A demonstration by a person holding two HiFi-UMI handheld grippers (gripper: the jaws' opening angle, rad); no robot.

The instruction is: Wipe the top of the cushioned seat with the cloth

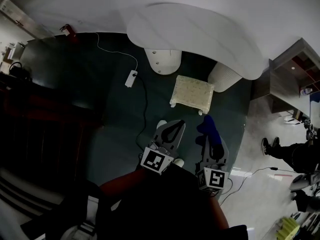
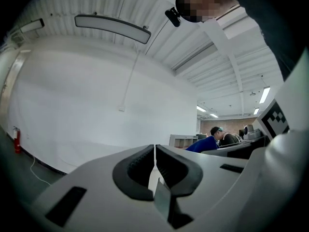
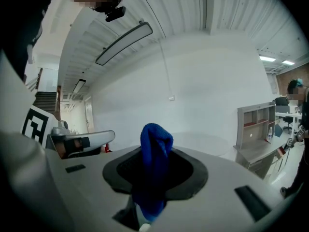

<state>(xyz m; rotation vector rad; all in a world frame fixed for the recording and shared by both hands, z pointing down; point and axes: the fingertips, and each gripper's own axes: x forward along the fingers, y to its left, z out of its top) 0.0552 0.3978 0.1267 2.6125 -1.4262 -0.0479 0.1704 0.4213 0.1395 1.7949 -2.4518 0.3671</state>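
The cushioned seat [image 1: 193, 92] is a small pale yellow stool on the dark carpet, just in front of a white table. A blue cloth [image 1: 209, 129] hangs bunched from my right gripper [image 1: 207, 131], which is shut on it a short way below the seat. In the right gripper view the cloth [image 3: 154, 170] stands up between the dark pads. My left gripper [image 1: 176, 126] hovers to the left of the right one with its jaws together and nothing in them. In the left gripper view my left gripper [image 2: 154, 154] points up at the wall and ceiling.
A curved white table [image 1: 200, 34] on two round pedestals stands beyond the seat. A white power strip [image 1: 131, 78] and its cables lie on the carpet at left. A wooden shelf unit [image 1: 290, 79] stands at right, with a person's feet [image 1: 270, 145] nearby. Dark furniture fills the left.
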